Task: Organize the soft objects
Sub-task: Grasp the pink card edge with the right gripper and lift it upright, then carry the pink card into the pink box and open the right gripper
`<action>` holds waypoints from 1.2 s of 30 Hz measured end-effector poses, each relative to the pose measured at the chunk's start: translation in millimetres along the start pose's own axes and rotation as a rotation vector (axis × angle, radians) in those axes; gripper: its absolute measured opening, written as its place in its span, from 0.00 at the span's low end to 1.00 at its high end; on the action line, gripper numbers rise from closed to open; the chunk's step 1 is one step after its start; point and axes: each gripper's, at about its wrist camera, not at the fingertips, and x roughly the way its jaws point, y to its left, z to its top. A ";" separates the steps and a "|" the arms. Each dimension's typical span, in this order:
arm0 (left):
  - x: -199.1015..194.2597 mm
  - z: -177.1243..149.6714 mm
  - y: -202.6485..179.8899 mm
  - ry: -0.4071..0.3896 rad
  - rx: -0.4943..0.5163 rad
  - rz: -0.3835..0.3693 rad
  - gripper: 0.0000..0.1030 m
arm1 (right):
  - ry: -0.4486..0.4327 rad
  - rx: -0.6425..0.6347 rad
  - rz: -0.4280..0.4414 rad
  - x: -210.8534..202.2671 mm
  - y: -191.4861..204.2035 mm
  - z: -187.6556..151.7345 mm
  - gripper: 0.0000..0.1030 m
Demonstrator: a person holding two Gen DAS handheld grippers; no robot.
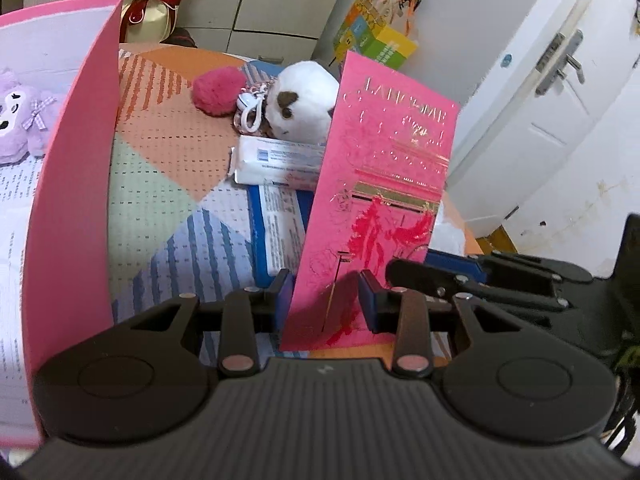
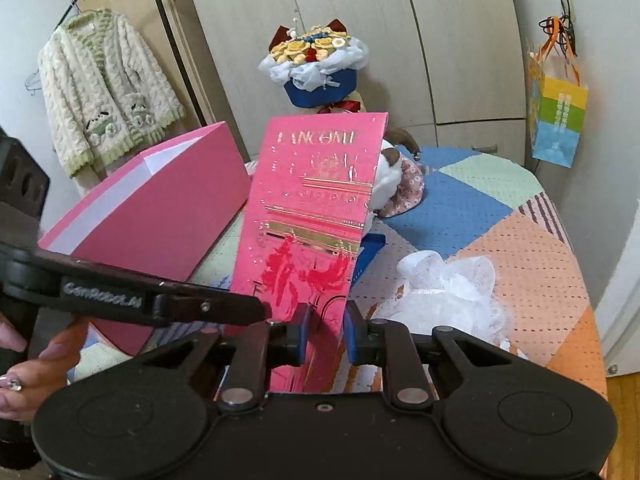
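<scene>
Over the quilted worktop (image 2: 520, 240), both grippers pinch the lower edge of an upright pink gift bag (image 1: 384, 184): left gripper (image 1: 326, 300) and right gripper (image 2: 326, 332), jaws nearly closed on it. It looks light, stiff yet creasable, best gripped at its edges. A white panda plush (image 1: 304, 100) lies behind; wardrobes line the room.

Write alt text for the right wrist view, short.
The right gripper grips the bottom edge of an upright pink Lancôme envelope over a patchwork tablecloth. An open pink box lies left, white mesh puff right.
</scene>
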 end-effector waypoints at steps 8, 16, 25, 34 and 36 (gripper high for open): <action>-20.1 -9.0 -9.2 0.009 0.030 0.010 0.33 | 0.051 0.007 0.032 -17.4 4.1 1.4 0.21; -40.7 -23.0 -14.7 0.030 0.066 -0.006 0.31 | 0.076 -0.036 0.038 -40.1 22.1 -4.3 0.21; -69.9 -43.6 -15.4 0.029 0.077 -0.023 0.31 | 0.093 -0.035 0.067 -62.3 42.1 -10.7 0.21; -99.8 -71.9 -3.0 0.046 0.010 -0.077 0.31 | 0.163 -0.103 0.138 -75.5 68.0 -3.0 0.21; -108.9 -76.5 0.7 0.036 0.001 -0.072 0.31 | 0.177 -0.123 0.154 -77.8 77.8 -1.4 0.21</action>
